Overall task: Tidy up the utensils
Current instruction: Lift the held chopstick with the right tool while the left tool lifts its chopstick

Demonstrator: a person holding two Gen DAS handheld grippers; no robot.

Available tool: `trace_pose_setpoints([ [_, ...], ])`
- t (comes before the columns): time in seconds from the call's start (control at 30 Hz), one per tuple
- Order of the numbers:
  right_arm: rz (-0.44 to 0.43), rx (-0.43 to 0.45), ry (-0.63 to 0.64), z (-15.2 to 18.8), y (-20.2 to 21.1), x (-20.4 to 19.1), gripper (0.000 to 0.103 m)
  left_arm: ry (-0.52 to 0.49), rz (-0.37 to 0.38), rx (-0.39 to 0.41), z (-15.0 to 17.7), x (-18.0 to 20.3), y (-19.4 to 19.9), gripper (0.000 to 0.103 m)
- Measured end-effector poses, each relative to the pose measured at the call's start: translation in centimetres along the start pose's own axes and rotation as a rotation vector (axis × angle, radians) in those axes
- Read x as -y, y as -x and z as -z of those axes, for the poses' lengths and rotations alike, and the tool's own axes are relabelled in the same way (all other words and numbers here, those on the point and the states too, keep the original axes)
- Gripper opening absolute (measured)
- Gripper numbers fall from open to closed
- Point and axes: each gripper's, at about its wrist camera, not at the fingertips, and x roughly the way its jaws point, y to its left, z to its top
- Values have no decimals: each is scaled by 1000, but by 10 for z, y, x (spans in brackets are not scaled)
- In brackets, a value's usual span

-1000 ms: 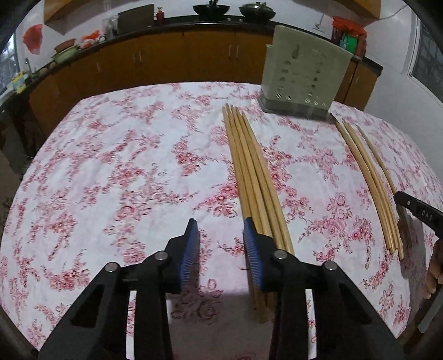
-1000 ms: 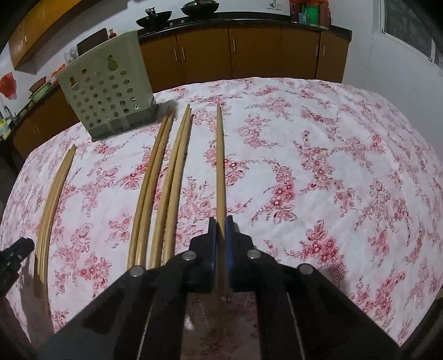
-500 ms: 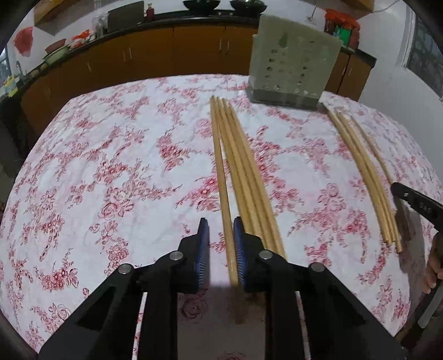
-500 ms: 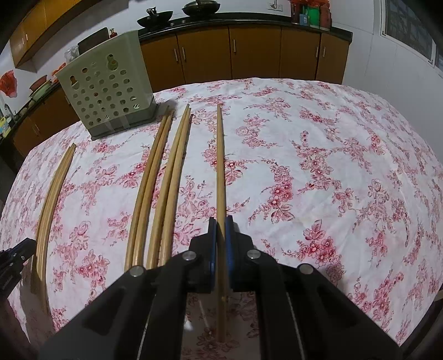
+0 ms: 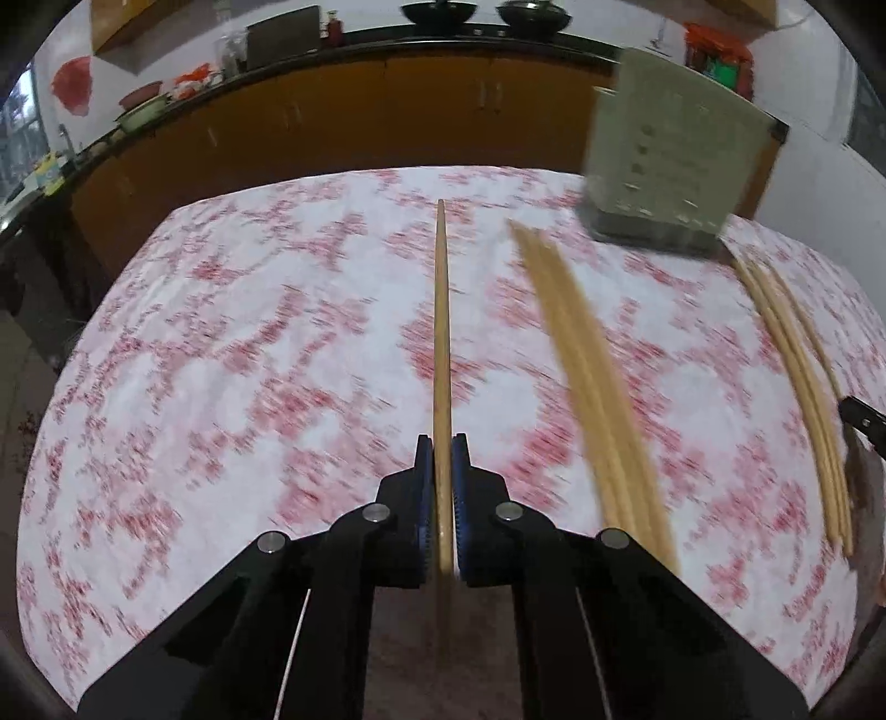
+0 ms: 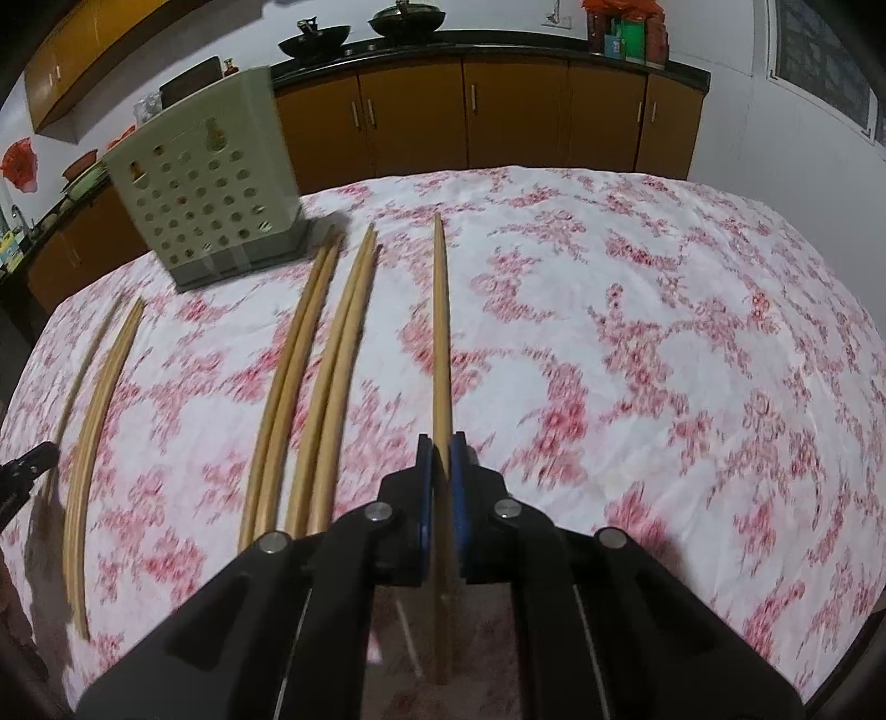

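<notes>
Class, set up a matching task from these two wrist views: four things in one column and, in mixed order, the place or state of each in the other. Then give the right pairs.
Things:
1. left gripper
2. perforated holder
3. woks
4. loose chopsticks

Place or state:
A. standing upright on the floral tablecloth
B. lying flat on the cloth, ungripped
C. shut on a single chopstick
D. on the dark counter at the back

Pairs: 1-C, 2-A, 3-D, 4-B

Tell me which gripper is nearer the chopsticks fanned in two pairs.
Right. The right gripper sits just right of the paired chopsticks; the left gripper is farther left, beyond another bundle.
</notes>
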Motion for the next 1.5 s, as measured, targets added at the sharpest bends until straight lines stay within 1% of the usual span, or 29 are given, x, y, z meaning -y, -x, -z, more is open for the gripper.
trace_pose_setpoints([
  [0.07, 8, 6, -14, -7, -5, 4, 8, 8, -7, 3, -3, -7, -3, 8],
  [0.23, 4, 9, -15, -11, -8, 6, 9, 16, 16, 15, -3, -13, -4, 8],
  [0.47, -16, -7, -11, -1, 0, 9, 10, -5, 40, 24, 10, -7, 5, 8],
  [0.63, -5, 18, 7, 9, 4, 6, 10, -2, 29, 44, 14, -5, 6, 8],
  [0.77, 10, 37, 19, 8, 4, 3, 9, 4, 30, 47, 12, -6, 6, 8],
  [0.93, 7, 26, 8, 8, 4, 4, 9, -13, 14, 48, 15, -5, 8, 8],
  [1.07, 6, 34, 22, 12, 6, 5, 9, -13, 9, 48, 16, -4, 9, 8],
  [1.17, -16, 28, 2, 11, 10, 8, 8, -16, 12, 35, 16, -3, 10, 8],
  [1.23, -29, 61, -10, 8, 22, 11, 8, -7, 21, 42, 15, -5, 16, 8],
  [1.37, -45, 157, -18, -5, 55, 15, 8, 14, 35, 104, 7, -10, 39, 8],
  [1.5, -70, 274, -54, -22, 93, 23, 8, 56, 48, 206, -11, -16, 72, 8],
])
